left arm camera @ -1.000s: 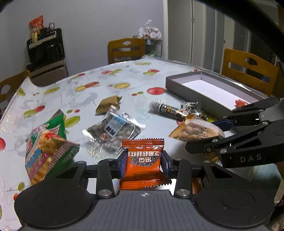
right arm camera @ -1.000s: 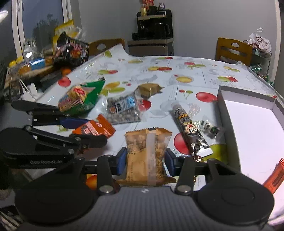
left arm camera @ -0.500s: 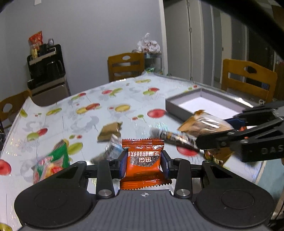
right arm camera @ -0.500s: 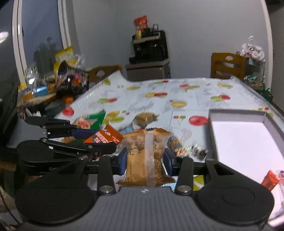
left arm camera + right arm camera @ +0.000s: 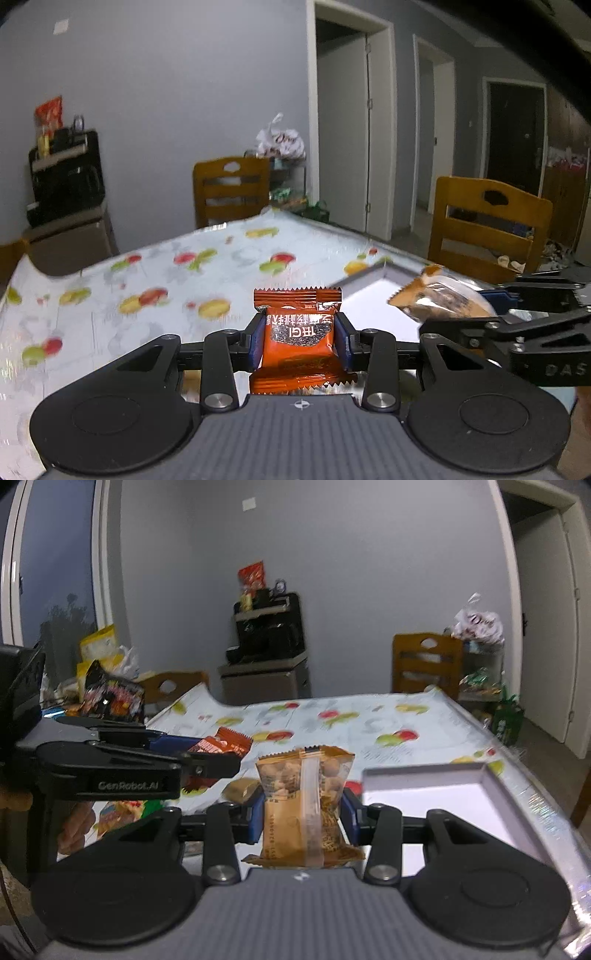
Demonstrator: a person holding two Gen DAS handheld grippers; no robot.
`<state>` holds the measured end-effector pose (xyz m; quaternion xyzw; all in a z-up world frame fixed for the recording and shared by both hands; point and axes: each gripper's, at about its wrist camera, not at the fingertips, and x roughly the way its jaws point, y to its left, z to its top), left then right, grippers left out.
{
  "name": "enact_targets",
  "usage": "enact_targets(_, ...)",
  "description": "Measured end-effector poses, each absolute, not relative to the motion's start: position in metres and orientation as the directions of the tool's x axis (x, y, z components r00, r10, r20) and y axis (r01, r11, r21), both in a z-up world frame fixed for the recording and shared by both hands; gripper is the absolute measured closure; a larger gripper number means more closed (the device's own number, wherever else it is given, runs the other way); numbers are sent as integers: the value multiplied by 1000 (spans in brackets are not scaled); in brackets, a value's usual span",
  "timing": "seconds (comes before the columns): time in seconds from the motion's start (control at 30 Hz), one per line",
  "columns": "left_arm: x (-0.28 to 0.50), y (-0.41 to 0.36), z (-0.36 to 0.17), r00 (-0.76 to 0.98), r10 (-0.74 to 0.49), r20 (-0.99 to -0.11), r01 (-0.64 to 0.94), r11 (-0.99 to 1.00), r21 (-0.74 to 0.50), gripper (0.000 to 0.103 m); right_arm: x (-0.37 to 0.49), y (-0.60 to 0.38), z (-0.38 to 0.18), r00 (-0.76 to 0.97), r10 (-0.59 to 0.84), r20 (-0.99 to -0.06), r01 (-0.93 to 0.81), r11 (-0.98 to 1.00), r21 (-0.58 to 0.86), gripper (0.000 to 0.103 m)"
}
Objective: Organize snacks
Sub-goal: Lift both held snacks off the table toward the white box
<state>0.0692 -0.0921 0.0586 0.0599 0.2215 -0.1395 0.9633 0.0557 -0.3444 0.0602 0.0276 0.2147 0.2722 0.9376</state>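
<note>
A: What does the left gripper [image 5: 300, 341] have?

B: An orange snack packet [image 5: 298, 341], pinched by its sides between the blue pads [image 5: 255, 343]; the jaws are closed only to the packet's width. Its serrated top edge stands above the fingers and its bottom edge hangs below them, clear of the table.

A: And the right gripper [image 5: 302, 814]?

B: It is clamped the same way on a tan packet of nuts [image 5: 306, 805] with a clear centre strip, held upright and off the table.

A: Where is the box?

B: The grey box [image 5: 496, 781] lies ahead and to the right of the right gripper, its white floor open and its near-left corner just beside the nut packet. From the left gripper it sits ahead-right, partly behind the right gripper's fingers.

A: Room to move?

B: The fruit-print tablecloth [image 5: 147, 273] ahead of the left gripper is bare to the far edge. A gold wrapped snack [image 5: 242, 789] lies below, between the two grippers, and a green-and-red snack bag [image 5: 122, 810] under the left one. A wooden chair [image 5: 487, 225] stands past the table's right edge.
</note>
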Motion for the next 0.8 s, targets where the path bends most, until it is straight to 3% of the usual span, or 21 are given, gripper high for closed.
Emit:
enact_targets(0.1, 76, -101, 68, 869, -255, -424, 307, 950, 58, 64, 54, -358, 71, 783, 503, -365, -485, 862, 148, 62)
enact_targets(0.23, 91, -99, 88, 848, -338, -408, 331, 939, -92, 64, 55, -379, 88, 813, 483, -325, -457, 875, 158, 62)
enact_targets(0.4, 101, -111, 104, 879, -318, -354, 320, 946, -55, 64, 58, -398, 101, 834, 470, -287, -436, 882, 178, 62)
enact_targets(0.8, 147, -135, 67, 852, -289, -436, 315, 949, -13, 64, 84, -410, 60, 821, 402, -404, -355, 915, 189, 62)
